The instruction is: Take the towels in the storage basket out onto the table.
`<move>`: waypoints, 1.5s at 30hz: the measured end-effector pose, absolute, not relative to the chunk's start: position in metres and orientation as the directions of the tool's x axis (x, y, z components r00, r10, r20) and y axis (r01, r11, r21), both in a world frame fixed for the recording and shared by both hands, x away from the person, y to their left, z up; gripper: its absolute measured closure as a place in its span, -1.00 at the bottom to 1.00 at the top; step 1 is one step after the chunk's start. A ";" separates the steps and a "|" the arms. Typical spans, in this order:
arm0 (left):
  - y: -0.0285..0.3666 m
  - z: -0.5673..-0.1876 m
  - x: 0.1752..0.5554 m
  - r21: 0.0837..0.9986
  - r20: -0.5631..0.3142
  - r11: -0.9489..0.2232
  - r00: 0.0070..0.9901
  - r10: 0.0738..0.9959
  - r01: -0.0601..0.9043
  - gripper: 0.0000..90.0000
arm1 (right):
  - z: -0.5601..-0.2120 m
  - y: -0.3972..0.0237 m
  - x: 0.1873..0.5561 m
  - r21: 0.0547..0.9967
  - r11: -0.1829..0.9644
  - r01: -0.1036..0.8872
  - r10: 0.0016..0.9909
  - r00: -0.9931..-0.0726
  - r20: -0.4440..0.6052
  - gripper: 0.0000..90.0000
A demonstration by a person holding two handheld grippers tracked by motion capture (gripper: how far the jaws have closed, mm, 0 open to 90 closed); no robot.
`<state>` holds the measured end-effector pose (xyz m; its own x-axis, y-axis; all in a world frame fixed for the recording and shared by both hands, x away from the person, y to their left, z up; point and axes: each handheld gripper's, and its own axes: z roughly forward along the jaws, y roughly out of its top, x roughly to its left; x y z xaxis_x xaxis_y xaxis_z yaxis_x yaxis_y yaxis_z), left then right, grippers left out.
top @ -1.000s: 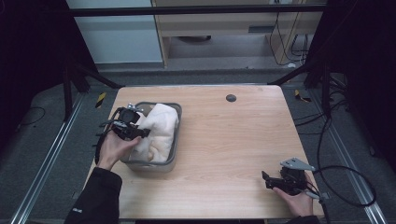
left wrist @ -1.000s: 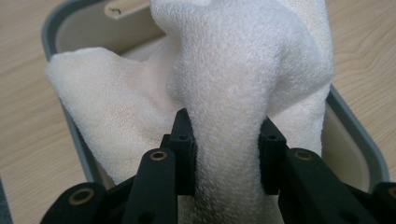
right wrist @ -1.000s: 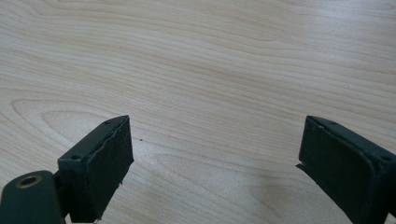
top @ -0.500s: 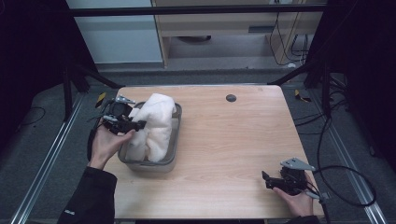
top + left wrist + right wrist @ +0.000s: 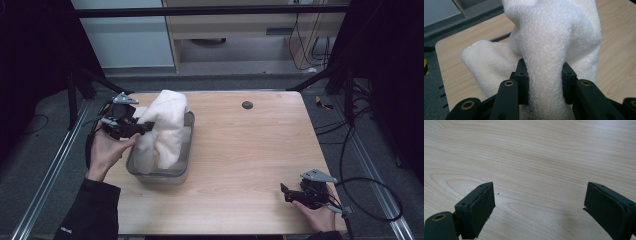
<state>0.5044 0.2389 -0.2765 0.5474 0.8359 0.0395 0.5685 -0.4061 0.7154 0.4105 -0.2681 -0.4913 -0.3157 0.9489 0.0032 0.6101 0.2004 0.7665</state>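
The left gripper [image 5: 145,127] had its fingers [image 5: 522,75] pinched on a thick fold of the white towel [image 5: 167,125], one pad on each side of the cloth, as the left gripper view showed. From the pinch the towel rose in a hump above the fingers and hung down on their far side into the clear rectangular bin [image 5: 181,172], where its lower part lay. The bin stood on the tabletop [image 5: 250,165], just below and beyond the left fingers.

The right gripper [image 5: 285,192] rested low at the tabletop's near right corner, well apart from the towel and the bin. Its fingers [image 5: 477,205] stood wide apart with nothing between them, bare wood grain under and ahead of them. A small dark round spot [image 5: 247,105] sat on the tabletop far beyond the right fingers.
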 end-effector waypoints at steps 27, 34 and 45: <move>0.202 -0.242 0.475 0.727 0.088 -0.498 0.655 0.751 0.473 0.49 | -0.490 -0.269 0.409 0.769 0.189 0.610 0.950 -0.311 0.014 -0.79; 0.186 -0.240 0.473 0.720 0.091 -0.523 0.685 0.723 0.456 0.49 | -0.490 -0.269 0.409 0.772 0.193 0.606 0.950 -0.313 0.008 -0.79; 0.161 -0.235 0.469 0.716 0.100 -0.551 0.719 0.688 0.428 0.49 | -0.489 -0.270 0.408 0.771 0.182 0.610 0.952 -0.306 0.017 -0.79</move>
<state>0.4691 0.1613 -0.2347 0.7188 0.6880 0.1001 0.4278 -0.5512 0.7164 0.4083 -0.2700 -0.4890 -0.3064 0.9517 0.0175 0.6097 0.1821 0.7714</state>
